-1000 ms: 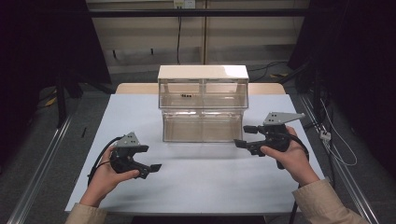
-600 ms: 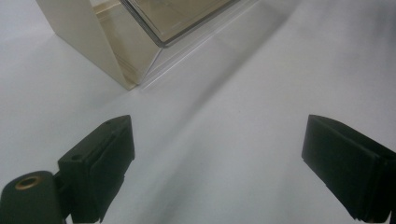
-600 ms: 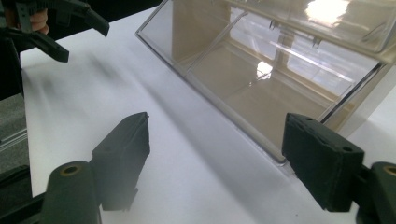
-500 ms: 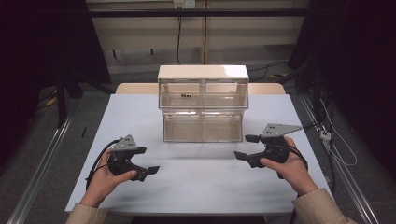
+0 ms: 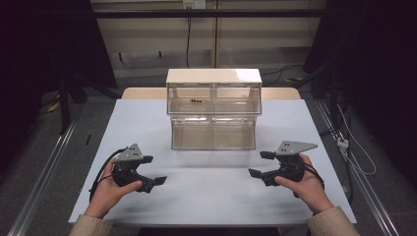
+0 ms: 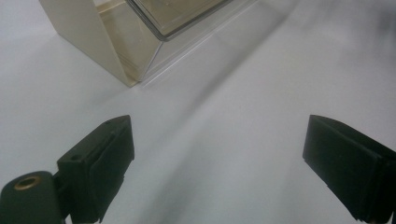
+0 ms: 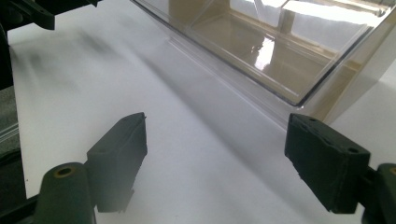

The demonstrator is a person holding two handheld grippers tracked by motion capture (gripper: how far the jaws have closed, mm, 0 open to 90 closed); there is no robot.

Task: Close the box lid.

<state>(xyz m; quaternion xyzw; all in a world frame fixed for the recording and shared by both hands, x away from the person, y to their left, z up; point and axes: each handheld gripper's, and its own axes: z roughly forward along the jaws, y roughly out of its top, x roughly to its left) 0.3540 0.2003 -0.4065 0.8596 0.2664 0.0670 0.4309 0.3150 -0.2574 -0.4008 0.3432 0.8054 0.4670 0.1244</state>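
A clear drawer cabinet (image 5: pixel 213 110), two tiers high with a pale top, is seen standing toward the far middle of the white surface (image 5: pixel 206 196). A small dark item (image 5: pixel 196 101) is visible in its upper left drawer; what it is cannot be told. The lower drawer front (image 7: pixel 261 56) is seen close ahead in the right tool view, and a lower corner of the cabinet (image 6: pixel 126 70) in the left tool view. The left tool (image 5: pixel 155 169) is held low near the front left, jaws spread, nothing between them. The right tool (image 5: pixel 259 163) is held near the front right, apart from the cabinet; its jaws have just been opening and stand spread, with nothing between them.
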